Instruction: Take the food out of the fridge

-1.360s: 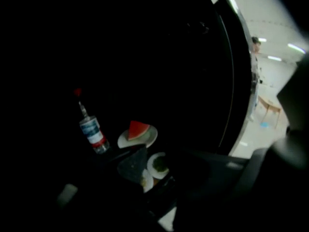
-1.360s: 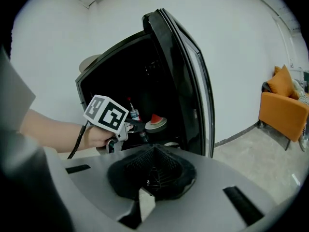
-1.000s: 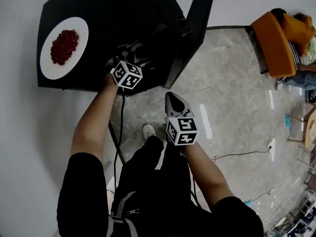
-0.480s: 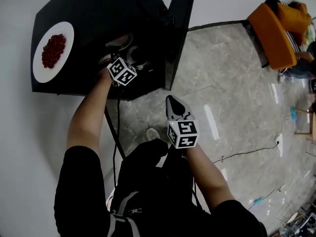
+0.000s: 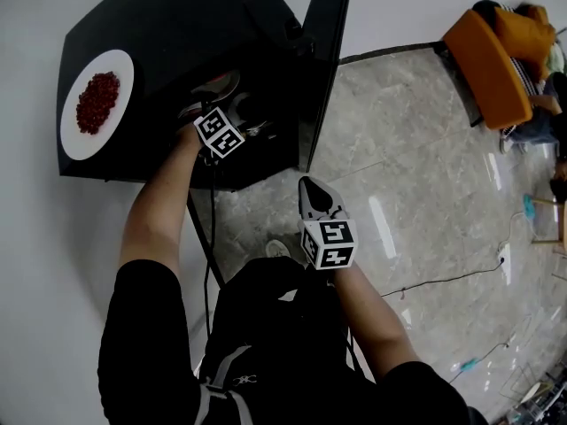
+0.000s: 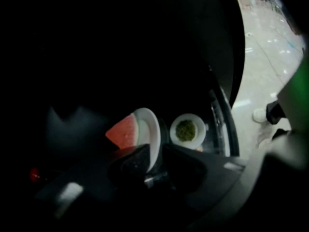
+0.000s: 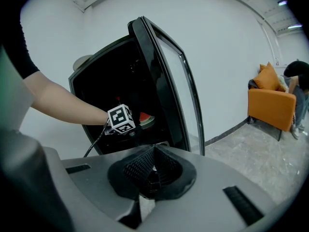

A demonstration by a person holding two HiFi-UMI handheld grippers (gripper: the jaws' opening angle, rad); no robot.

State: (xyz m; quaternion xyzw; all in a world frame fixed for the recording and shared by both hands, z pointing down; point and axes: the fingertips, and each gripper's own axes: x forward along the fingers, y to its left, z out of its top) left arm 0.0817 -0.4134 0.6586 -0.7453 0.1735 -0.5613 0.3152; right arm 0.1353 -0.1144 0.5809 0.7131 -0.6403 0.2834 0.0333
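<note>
The black fridge point(image 5: 168, 25) stands with its door point(image 5: 323, 60) swung open. My left gripper point(image 5: 232, 113) reaches inside it. In the left gripper view its jaws point(image 6: 153, 156) have just been closing, and they pinch the rim of a white plate point(image 6: 148, 129) that carries a red watermelon slice point(image 6: 123, 132). A small white bowl of green food point(image 6: 187, 129) sits to the right of it on the same shelf. My right gripper point(image 5: 312, 193) hangs shut and empty outside, over the floor, its tips point(image 7: 152, 170) pointing at the fridge.
A white plate of red food point(image 5: 96, 104) rests on top of the fridge. A black cable point(image 5: 211, 228) runs from the left gripper down toward my legs. An orange armchair point(image 5: 487, 56) with a seated person is far right. Grey marble floor point(image 5: 416, 175) lies beyond the door.
My left gripper has gone lower and deeper into the fridge, and its marker cube has rolled. The right gripper has sunk slightly.
</note>
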